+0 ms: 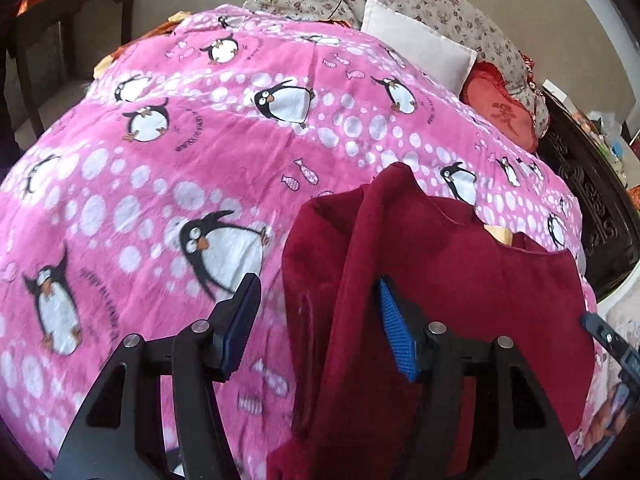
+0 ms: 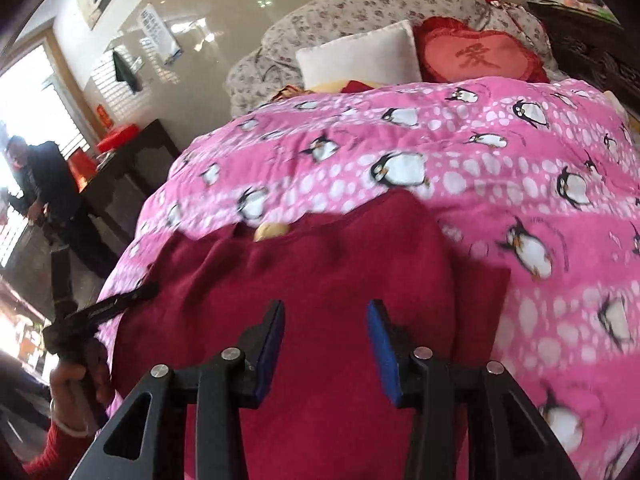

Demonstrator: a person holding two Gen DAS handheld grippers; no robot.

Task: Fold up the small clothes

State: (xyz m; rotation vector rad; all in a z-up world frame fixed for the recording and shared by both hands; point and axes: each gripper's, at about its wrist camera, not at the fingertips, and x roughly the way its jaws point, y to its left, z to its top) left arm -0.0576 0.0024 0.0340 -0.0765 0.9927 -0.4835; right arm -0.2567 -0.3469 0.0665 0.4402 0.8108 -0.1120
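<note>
Nearest the left wrist camera, the left gripper (image 1: 316, 316) stood with its jaws spread, pinching nothing: one blue pad hung over the pink blanket (image 1: 168, 168), the other over the dark red garment (image 1: 440, 280). In the right wrist view the right gripper (image 2: 326, 340) was likewise parted, both pads above the garment (image 2: 320, 280) with no cloth caught between them. At that picture's left edge a hand (image 2: 76, 384) in a red sleeve (image 2: 52, 452) held the handle of the other gripper, whose tip lay at the garment's border.

The garment lay spread on the near part of the bed, partly doubled over, with a fold running up its left side and a pale yellowish scrap (image 1: 500, 234) showing at its far edge. The fleecy blanket beneath it was printed with penguins, fish and white bubbles; curved lines of small lettering ran beside the penguins, too blurred to read.

Farther off lay a white pillow (image 2: 360, 54), a red heart-shaped cushion (image 2: 480, 56) bearing one stitched character, and a floral quilt (image 2: 360, 4) bunched behind them. A dark carved headboard (image 1: 592, 200) stood to the right. Beyond the bed were a dark wooden table (image 2: 132, 164) carrying red items, a person (image 2: 44, 184) in dark clothes beside a bright doorway, and a wall sheet (image 2: 158, 32) whose writing was illegible.
</note>
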